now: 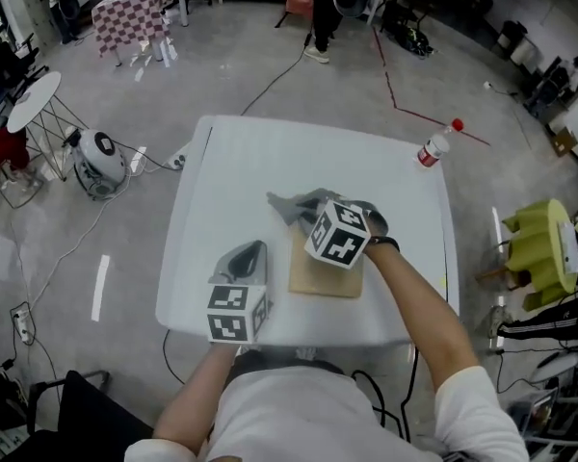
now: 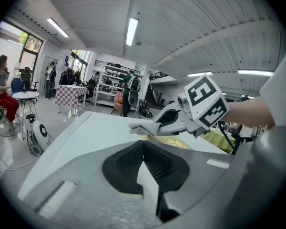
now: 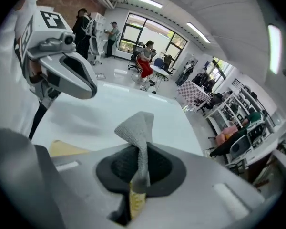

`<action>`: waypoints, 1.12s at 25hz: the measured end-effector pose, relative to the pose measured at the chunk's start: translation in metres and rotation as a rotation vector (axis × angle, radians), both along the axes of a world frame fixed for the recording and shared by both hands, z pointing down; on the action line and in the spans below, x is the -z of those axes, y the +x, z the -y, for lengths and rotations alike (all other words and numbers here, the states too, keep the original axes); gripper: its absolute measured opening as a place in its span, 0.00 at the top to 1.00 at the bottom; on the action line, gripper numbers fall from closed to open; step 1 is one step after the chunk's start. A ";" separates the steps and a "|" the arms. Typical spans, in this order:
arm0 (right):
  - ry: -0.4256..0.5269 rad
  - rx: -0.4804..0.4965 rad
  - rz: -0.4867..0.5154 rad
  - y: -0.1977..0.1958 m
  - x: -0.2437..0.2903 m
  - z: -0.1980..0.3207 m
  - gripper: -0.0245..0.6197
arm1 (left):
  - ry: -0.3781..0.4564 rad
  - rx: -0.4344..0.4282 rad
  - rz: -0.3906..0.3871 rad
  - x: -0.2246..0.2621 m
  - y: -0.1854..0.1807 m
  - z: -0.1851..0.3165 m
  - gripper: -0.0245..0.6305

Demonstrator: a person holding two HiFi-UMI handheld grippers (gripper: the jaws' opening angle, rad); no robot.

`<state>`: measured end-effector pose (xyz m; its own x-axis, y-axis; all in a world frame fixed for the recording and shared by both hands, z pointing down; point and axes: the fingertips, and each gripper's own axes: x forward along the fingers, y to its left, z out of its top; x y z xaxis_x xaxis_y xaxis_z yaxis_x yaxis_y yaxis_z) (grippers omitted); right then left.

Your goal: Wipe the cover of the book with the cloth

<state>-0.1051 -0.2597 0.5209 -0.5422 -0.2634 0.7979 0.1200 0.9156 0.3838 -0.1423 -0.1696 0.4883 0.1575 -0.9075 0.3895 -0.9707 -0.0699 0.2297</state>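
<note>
A tan book [image 1: 326, 279] lies flat on the white table [image 1: 241, 162] near its front edge. My right gripper [image 1: 313, 207] hovers over the book's far end, shut on a grey cloth [image 1: 287, 205] that sticks out to the left. In the right gripper view the cloth [image 3: 136, 130] rises folded from between the jaws of the right gripper [image 3: 138, 161], with a corner of the book [image 3: 66, 148] at the left. My left gripper [image 1: 255, 250] rests left of the book, jaws together, holding nothing. The left gripper view shows the left gripper [image 2: 143, 144], the cloth [image 2: 140, 128] and the book [image 2: 174, 142].
A bottle with a red cap [image 1: 433, 149] stands at the table's far right corner. A yellow-green stool [image 1: 539, 243] sits on the floor to the right, and a round white device [image 1: 101, 162] with cables to the left. A person [image 1: 323, 8] stands far behind.
</note>
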 end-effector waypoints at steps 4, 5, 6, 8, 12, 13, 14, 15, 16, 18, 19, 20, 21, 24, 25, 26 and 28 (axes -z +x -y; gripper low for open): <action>0.037 0.048 -0.137 -0.015 -0.029 0.017 0.94 | -0.006 0.034 0.002 -0.004 -0.020 -0.010 0.95; 0.031 0.051 -0.159 -0.016 -0.034 0.019 0.94 | -0.008 0.042 0.004 -0.004 -0.024 -0.013 0.95; 0.024 0.053 -0.174 -0.017 -0.038 0.020 0.94 | -0.011 0.050 0.005 -0.006 -0.027 -0.017 0.95; -0.003 0.057 -0.191 -0.016 -0.042 0.019 0.94 | -0.017 0.066 0.004 -0.008 -0.034 -0.023 0.95; -0.101 0.071 -0.206 -0.015 -0.043 0.006 0.94 | -0.025 0.091 -0.003 -0.012 -0.044 -0.028 0.95; -0.125 0.074 -0.206 -0.015 -0.043 0.001 0.94 | -0.024 0.092 -0.004 -0.011 -0.045 -0.028 0.95; -0.143 0.077 -0.207 -0.014 -0.042 -0.003 0.94 | -0.022 0.090 -0.004 -0.011 -0.045 -0.027 0.95; -0.159 0.082 -0.209 -0.013 -0.042 -0.008 0.94 | -0.020 0.087 -0.004 -0.010 -0.044 -0.026 0.95; -0.172 0.090 -0.210 -0.012 -0.042 -0.014 0.94 | -0.018 0.083 -0.003 -0.008 -0.043 -0.025 0.95; -0.204 0.108 -0.206 -0.010 -0.041 -0.027 0.94 | -0.012 0.074 -0.003 -0.006 -0.039 -0.023 0.95; -0.222 0.117 -0.201 -0.009 -0.040 -0.034 0.94 | -0.009 0.070 -0.003 -0.006 -0.037 -0.021 0.95; -0.240 0.127 -0.198 -0.008 -0.040 -0.041 0.94 | -0.007 0.068 -0.003 -0.005 -0.036 -0.020 0.95; -0.258 0.136 -0.200 -0.007 -0.040 -0.049 0.94 | -0.006 0.066 -0.004 -0.005 -0.036 -0.020 0.95; -0.294 0.166 -0.208 0.000 -0.042 -0.070 0.94 | -0.006 0.063 -0.007 -0.005 -0.033 -0.018 0.95; -0.300 0.174 -0.209 0.002 -0.042 -0.077 0.94 | -0.006 0.061 -0.007 -0.004 -0.032 -0.017 0.95; -0.306 0.181 -0.207 0.005 -0.041 -0.083 0.94 | -0.004 0.059 -0.008 -0.004 -0.031 -0.017 0.95; -0.324 0.192 -0.198 0.008 -0.040 -0.095 0.94 | -0.001 0.057 -0.009 -0.002 -0.030 -0.016 0.95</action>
